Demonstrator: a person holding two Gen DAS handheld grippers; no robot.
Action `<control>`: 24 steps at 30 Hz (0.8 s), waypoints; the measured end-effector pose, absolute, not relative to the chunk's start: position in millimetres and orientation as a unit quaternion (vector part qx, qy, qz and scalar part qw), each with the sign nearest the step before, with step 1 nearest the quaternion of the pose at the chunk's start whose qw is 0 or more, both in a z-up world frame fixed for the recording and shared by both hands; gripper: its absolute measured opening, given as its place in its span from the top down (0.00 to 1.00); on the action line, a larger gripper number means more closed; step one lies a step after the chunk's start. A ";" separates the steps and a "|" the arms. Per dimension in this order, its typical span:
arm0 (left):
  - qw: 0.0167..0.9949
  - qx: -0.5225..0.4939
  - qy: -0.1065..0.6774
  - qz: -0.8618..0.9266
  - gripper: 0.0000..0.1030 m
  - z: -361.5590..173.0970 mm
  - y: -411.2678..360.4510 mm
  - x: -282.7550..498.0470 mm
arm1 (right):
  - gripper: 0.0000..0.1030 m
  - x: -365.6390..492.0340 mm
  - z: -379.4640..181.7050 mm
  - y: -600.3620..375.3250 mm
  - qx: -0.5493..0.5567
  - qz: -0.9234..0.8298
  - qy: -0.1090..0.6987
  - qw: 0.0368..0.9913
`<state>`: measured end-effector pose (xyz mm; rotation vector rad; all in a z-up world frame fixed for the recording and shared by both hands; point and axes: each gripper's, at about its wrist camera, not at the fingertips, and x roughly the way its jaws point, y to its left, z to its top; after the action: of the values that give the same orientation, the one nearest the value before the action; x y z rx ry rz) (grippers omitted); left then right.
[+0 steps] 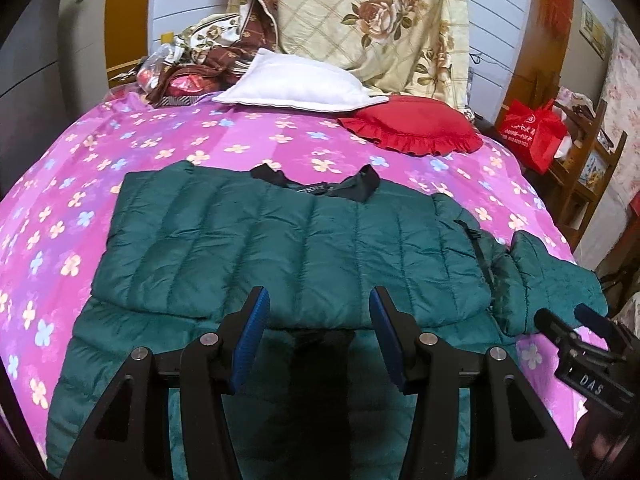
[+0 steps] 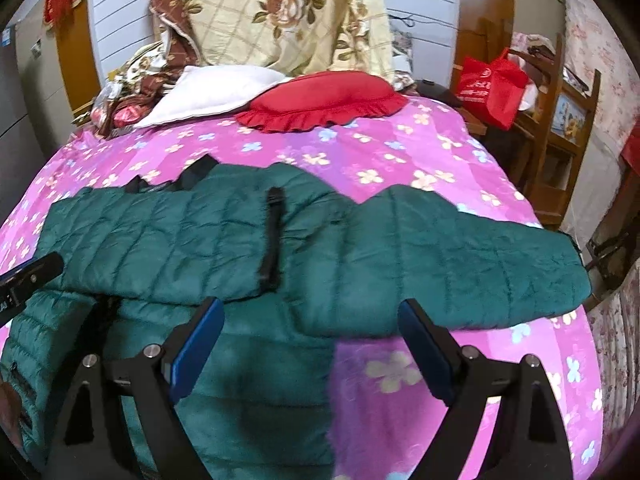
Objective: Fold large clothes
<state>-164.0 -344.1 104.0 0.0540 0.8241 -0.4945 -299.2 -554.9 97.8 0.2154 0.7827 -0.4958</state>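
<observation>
A dark green quilted puffer jacket (image 1: 304, 240) lies flat on the pink flowered bedspread (image 1: 248, 136), black collar at the far edge. One side panel is folded over the body. A sleeve (image 2: 460, 268) stretches out to the right in the right wrist view. My left gripper (image 1: 318, 312) is open and empty, hovering over the jacket's near part. My right gripper (image 2: 312, 332) is open and empty, above the jacket (image 2: 168, 240) where the sleeve joins the body. The right gripper's tip (image 1: 568, 328) shows at the right edge of the left wrist view.
A white pillow (image 1: 296, 84) and a red frilled cushion (image 1: 412, 124) lie at the head of the bed. A cream floral quilt (image 1: 372, 20) leans on the headboard. A red bag (image 1: 532, 132) sits on wooden furniture to the right.
</observation>
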 end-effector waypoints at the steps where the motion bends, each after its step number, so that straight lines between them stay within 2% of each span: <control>1: 0.887 0.028 0.395 -0.239 0.71 104.4 -347.3 -164.2 | 0.11 -300.7 97.7 -560.4 0.105 -0.243 0.376 0.888; 24: 0.872 0.030 0.408 -0.268 0.71 92.9 -392.2 -154.4 | 0.11 -332.5 76.6 -679.2 0.146 -0.336 0.376 0.851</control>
<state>-154.4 -392.2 92.9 0.0617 0.8536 -0.5592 -332.5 -679.2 76.6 0.3082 0.7927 -0.7071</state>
